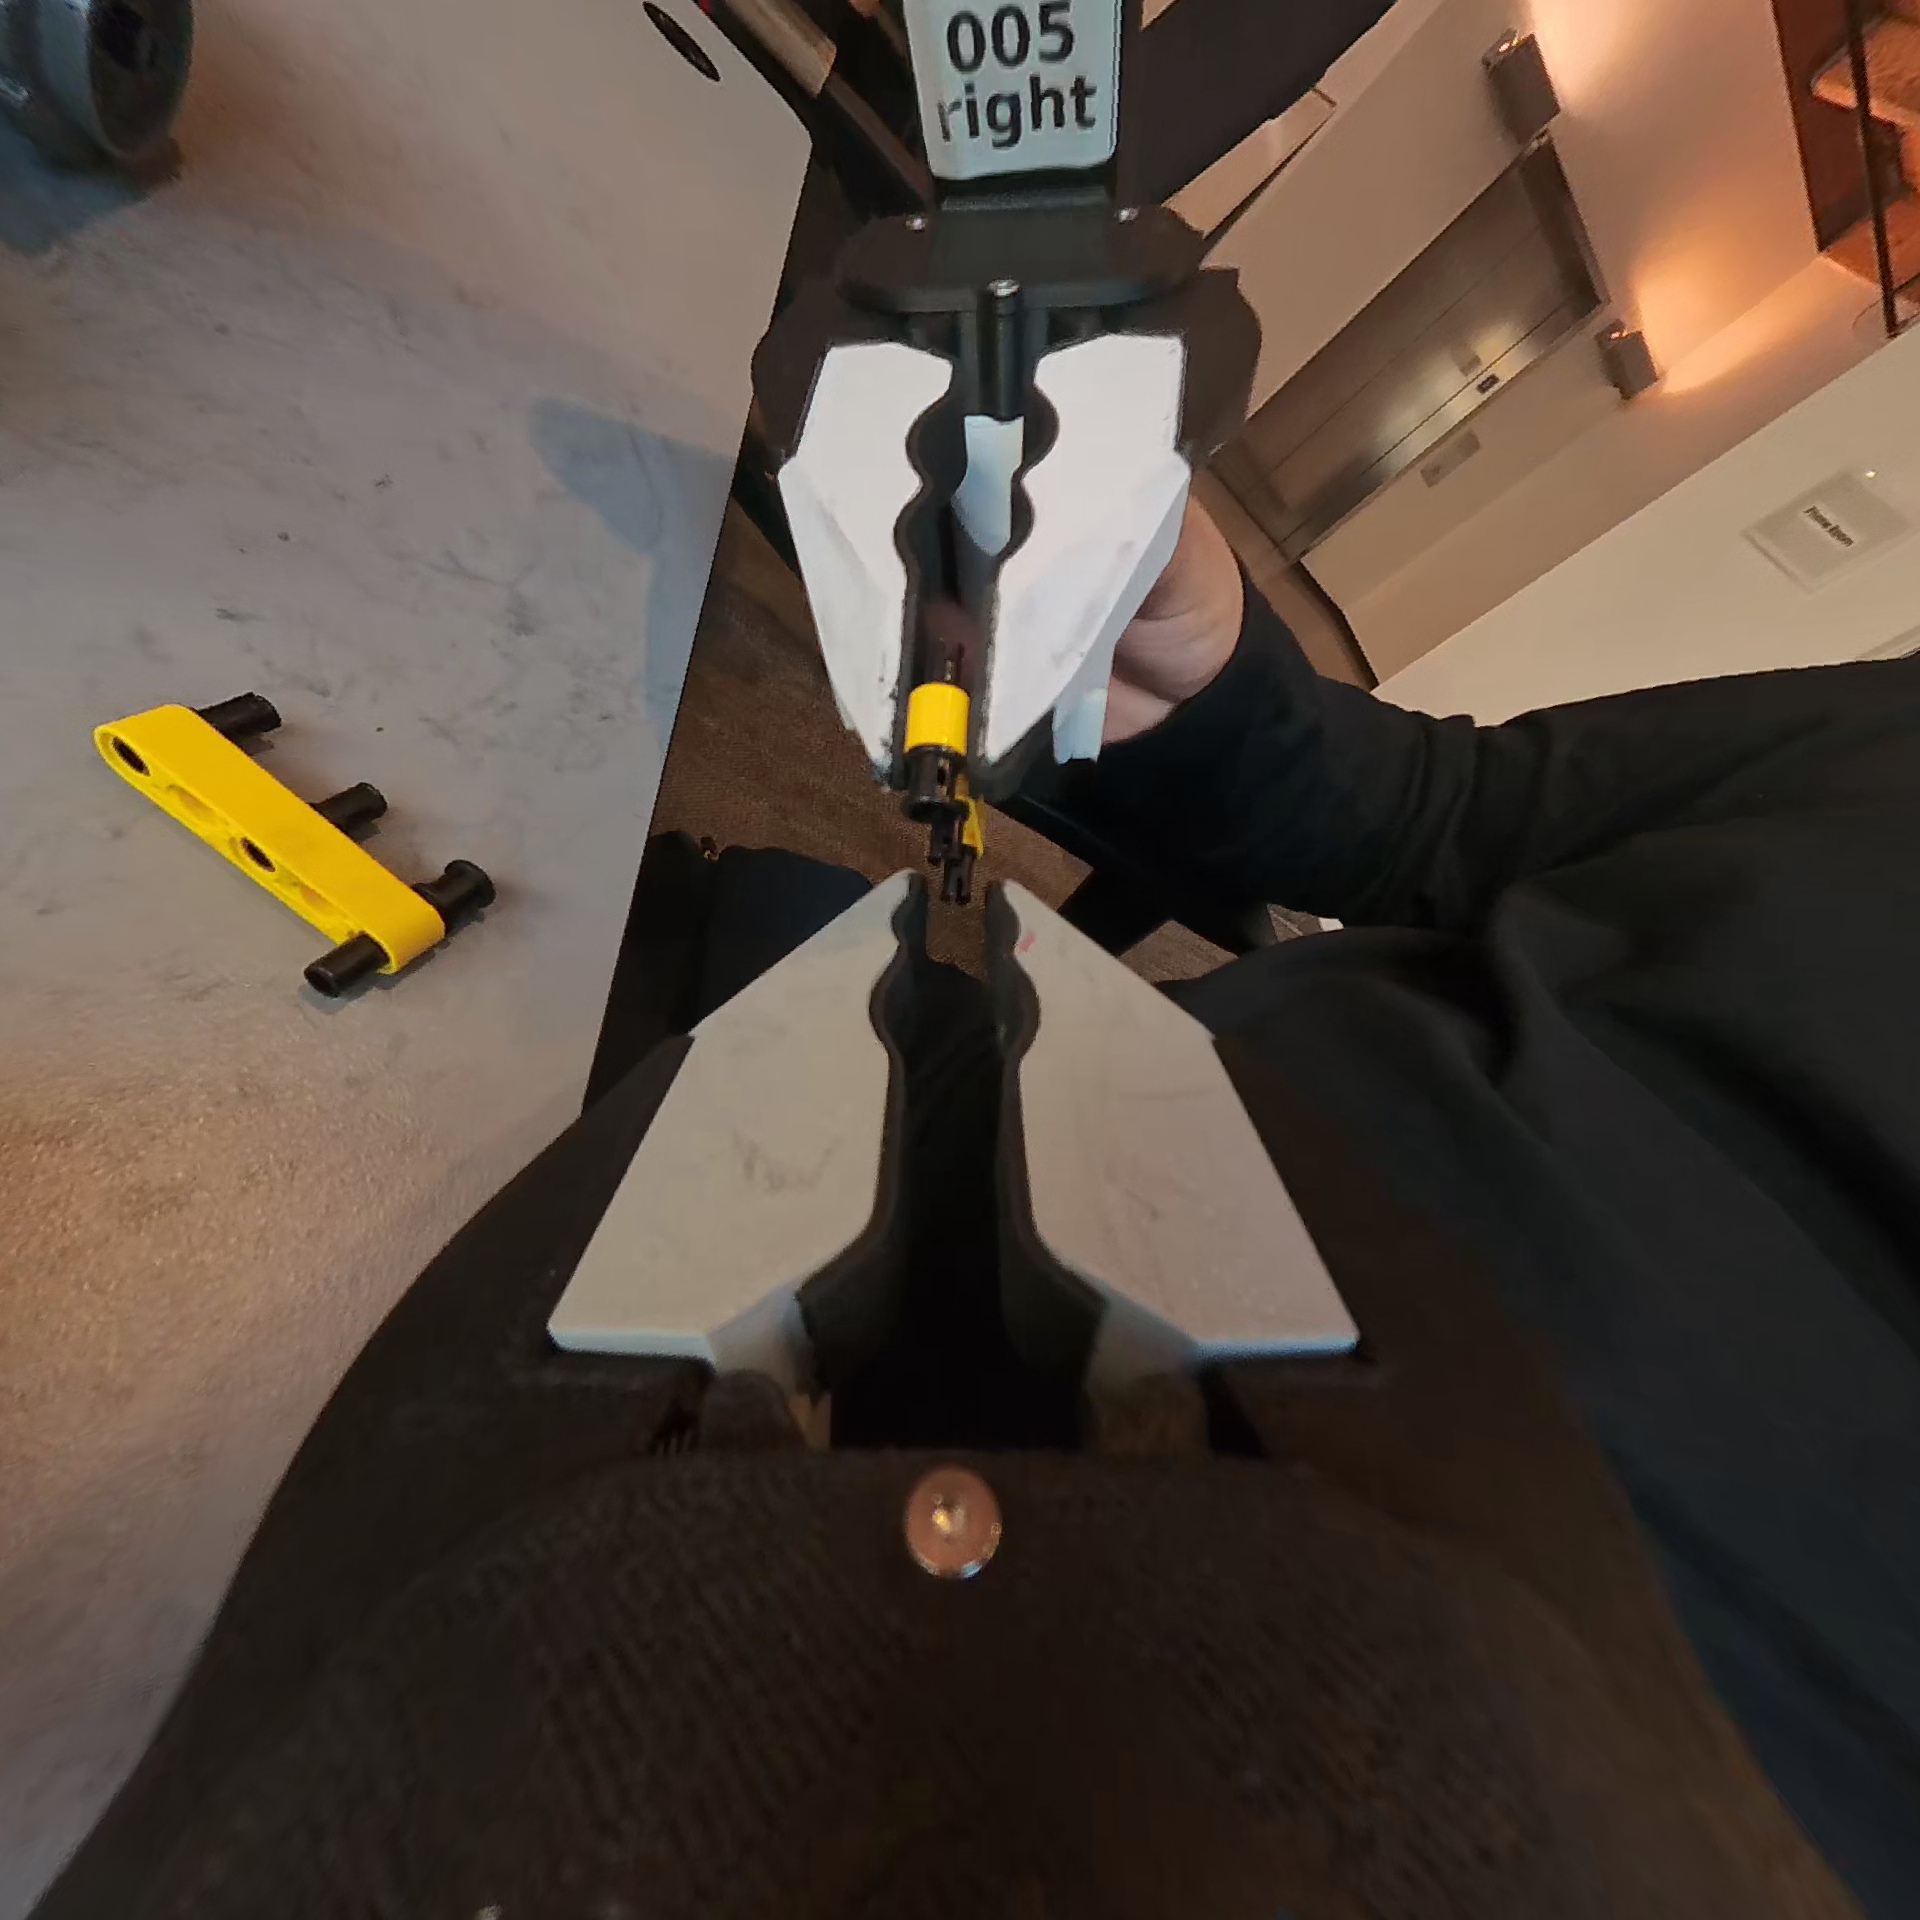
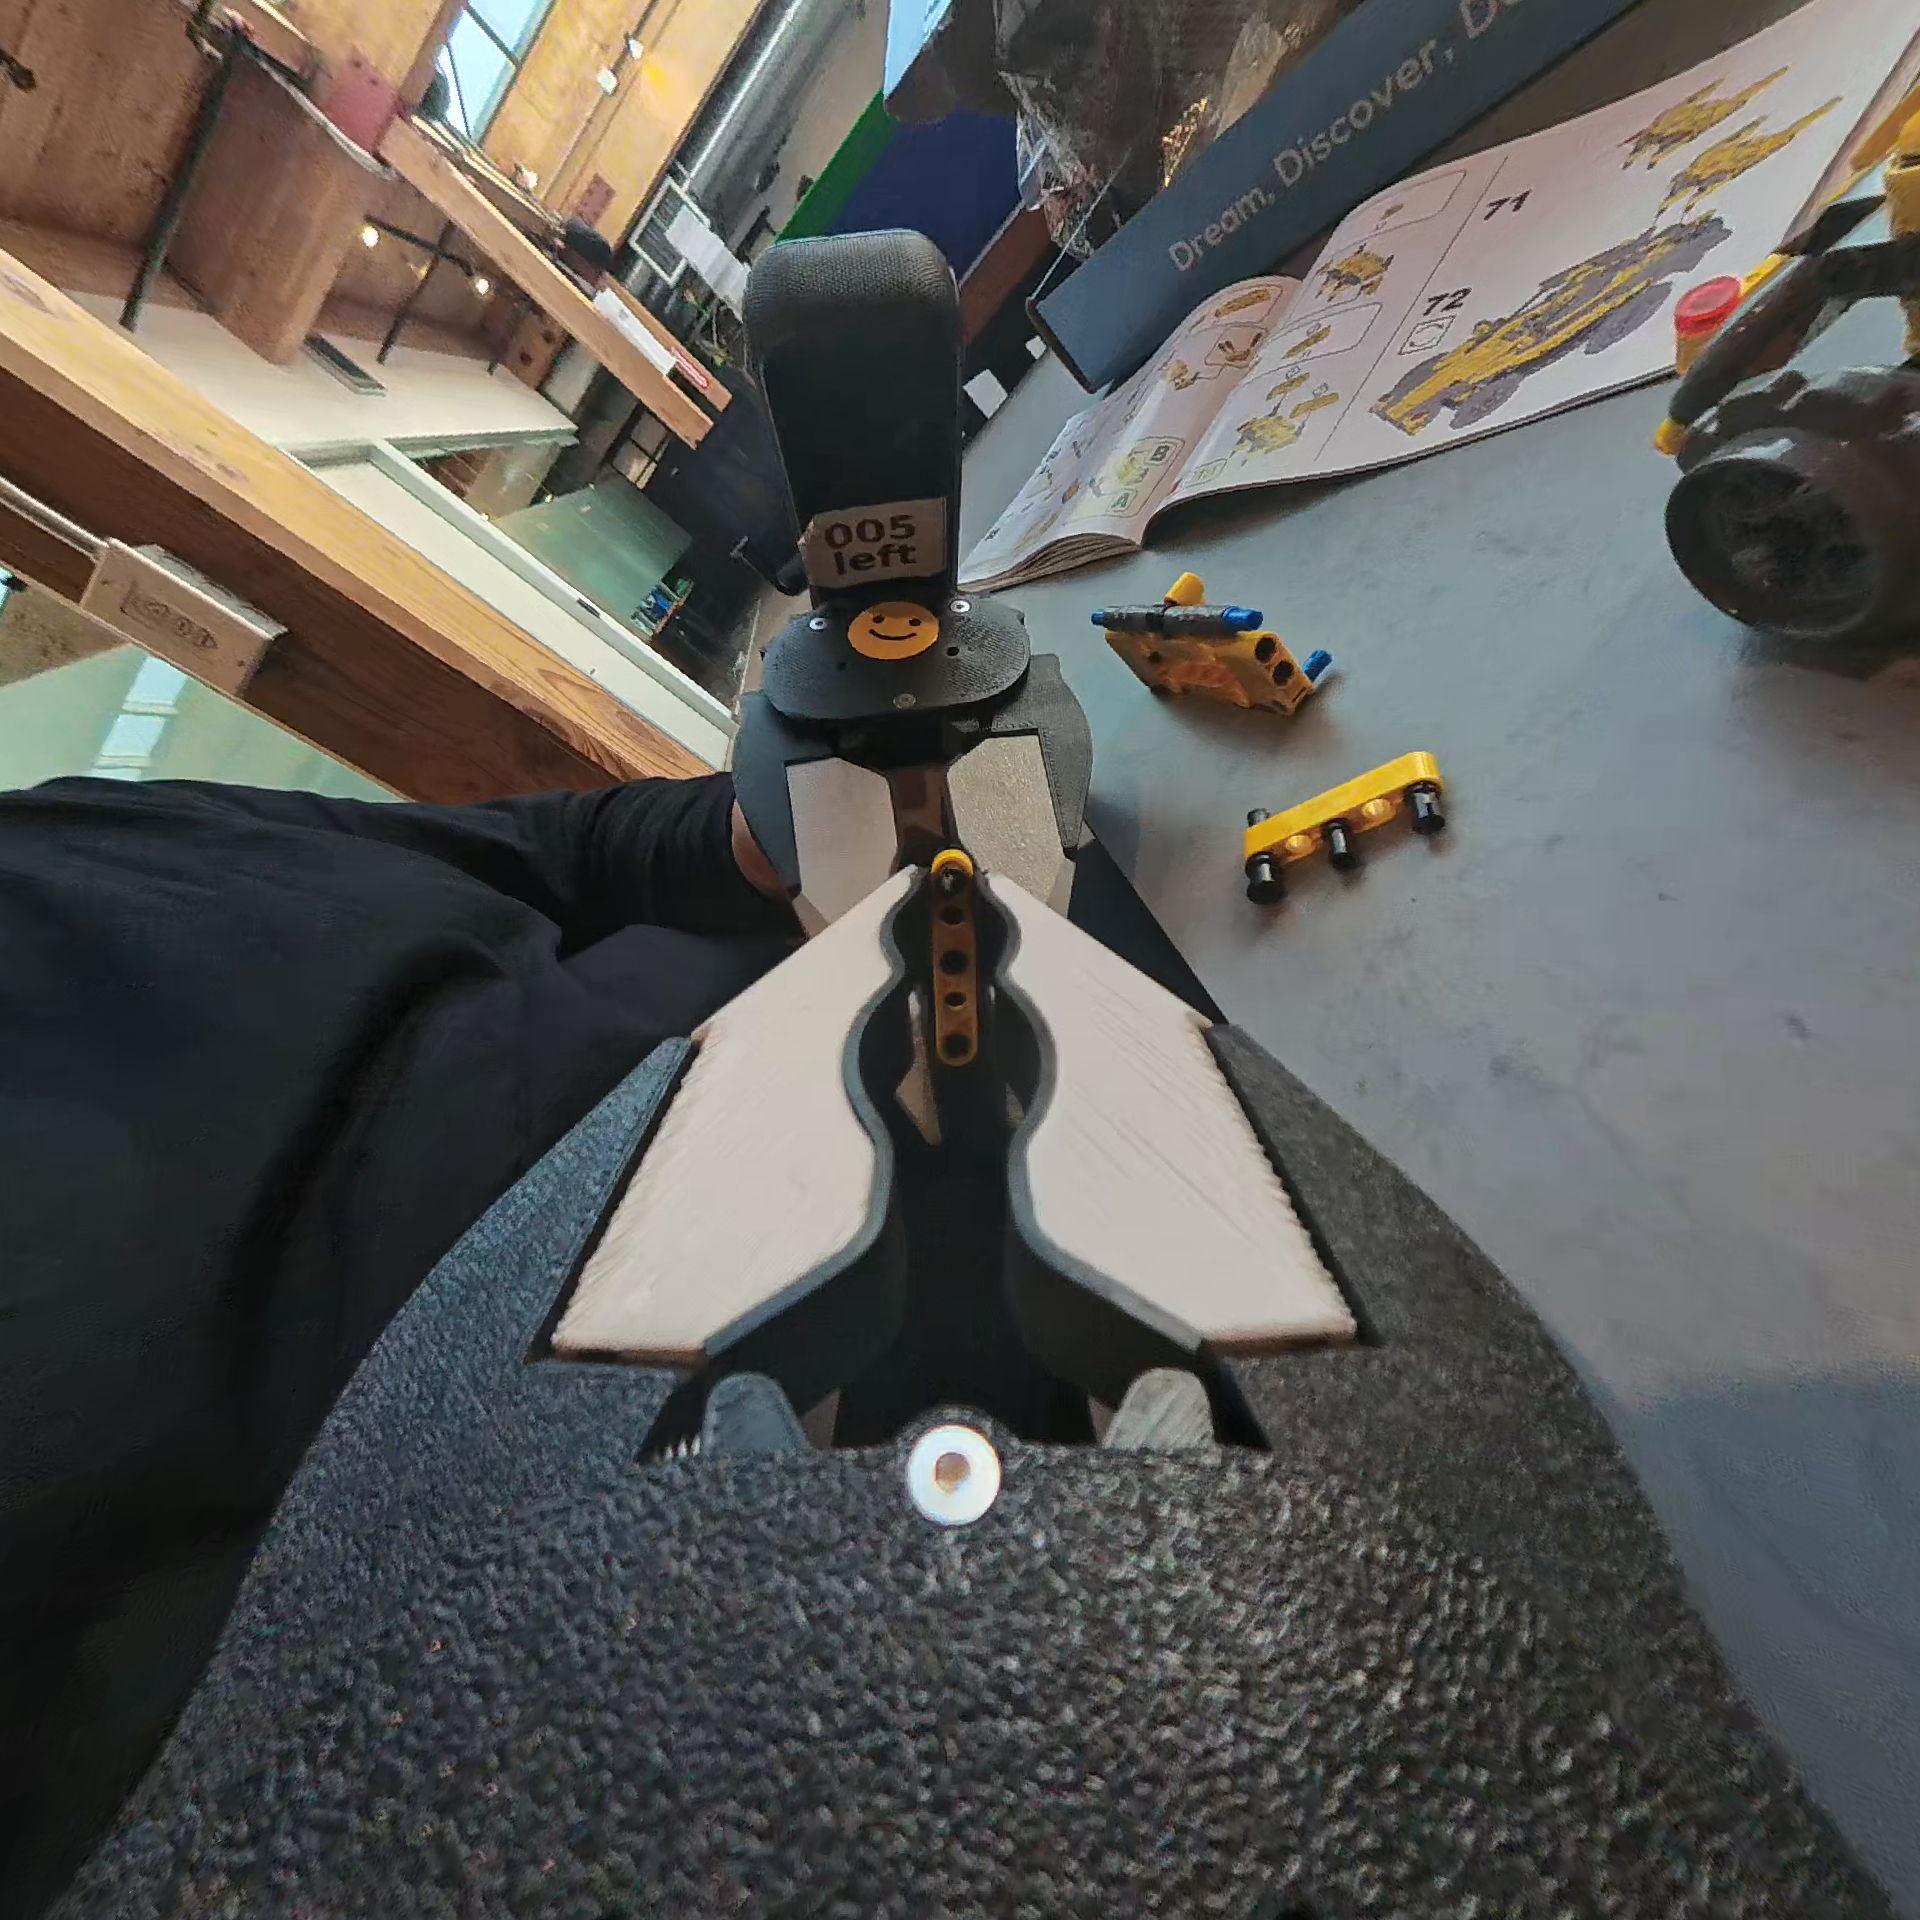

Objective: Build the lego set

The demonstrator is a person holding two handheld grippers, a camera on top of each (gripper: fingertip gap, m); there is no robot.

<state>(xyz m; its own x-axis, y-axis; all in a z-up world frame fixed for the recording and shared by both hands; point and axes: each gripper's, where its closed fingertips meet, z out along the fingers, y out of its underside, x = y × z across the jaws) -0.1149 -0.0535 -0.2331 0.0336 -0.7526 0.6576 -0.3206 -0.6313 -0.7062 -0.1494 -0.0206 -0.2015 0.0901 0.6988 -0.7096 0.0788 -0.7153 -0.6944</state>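
Clearly both grippers are held tip to tip at frame centre, off the tabletop (image 2: 1558, 1143) edge. Right gripper (image 2: 948, 883): jaws narrow, clamped on a yellow beam (image 2: 951, 971) w/ black pins; left gripper (image 1: 951, 896): jaws nearly closed on its lowest pin, prob. to steady it. A second yellow beam (image 1: 281, 842) lies mid-left.

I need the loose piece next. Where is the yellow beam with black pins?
The yellow beam with black pins lies on the grey table, right of both grippers, nearer than the yellow-and-blue block.
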